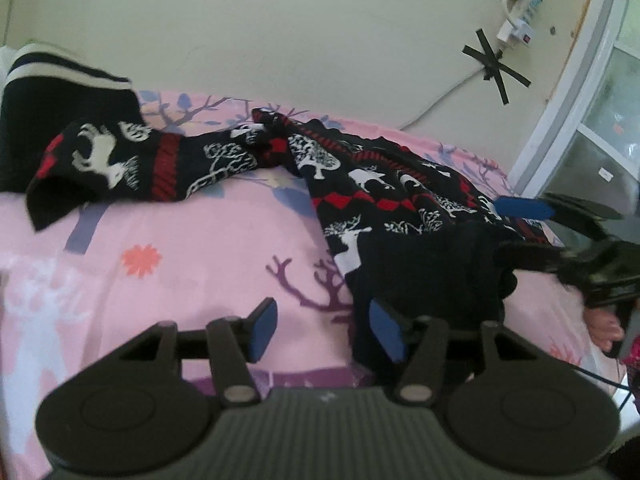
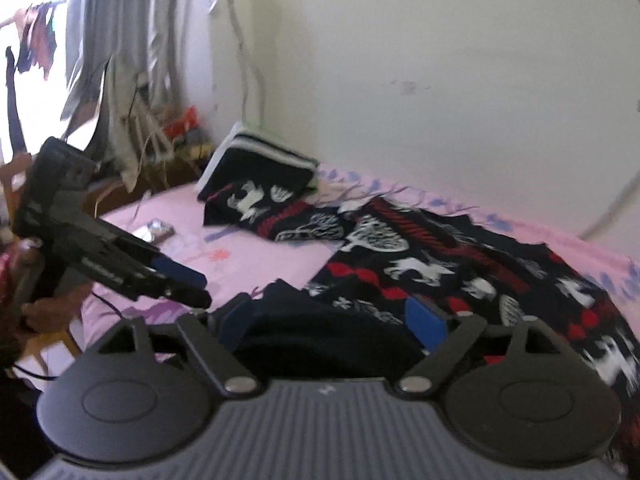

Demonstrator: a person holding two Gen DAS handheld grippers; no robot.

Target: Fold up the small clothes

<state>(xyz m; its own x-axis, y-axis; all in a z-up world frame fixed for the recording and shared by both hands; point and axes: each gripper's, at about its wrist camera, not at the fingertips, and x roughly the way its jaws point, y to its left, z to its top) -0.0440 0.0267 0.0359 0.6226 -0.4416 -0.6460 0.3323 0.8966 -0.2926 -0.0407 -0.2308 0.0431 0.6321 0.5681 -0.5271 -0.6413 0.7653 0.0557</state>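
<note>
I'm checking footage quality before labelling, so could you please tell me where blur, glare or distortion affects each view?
Left wrist view: fairly sharp on the patterned sweater; fisheye bends the window frame into a curve. Right wrist view: softer overall, with motion smear on the sweater's right side; the window at upper left is blown out to white.

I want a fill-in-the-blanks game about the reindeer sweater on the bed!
1. The sweater has white reindeer and ____ diamonds.
2. It lies on a ____ bedsheet printed with trees.
3. Both the left hand-held gripper and the right hand-held gripper have their jaws ____.
4. Behind the sleeve sits a folded black garment with ____ stripes.

Missing words: red; pink; open; white
</note>
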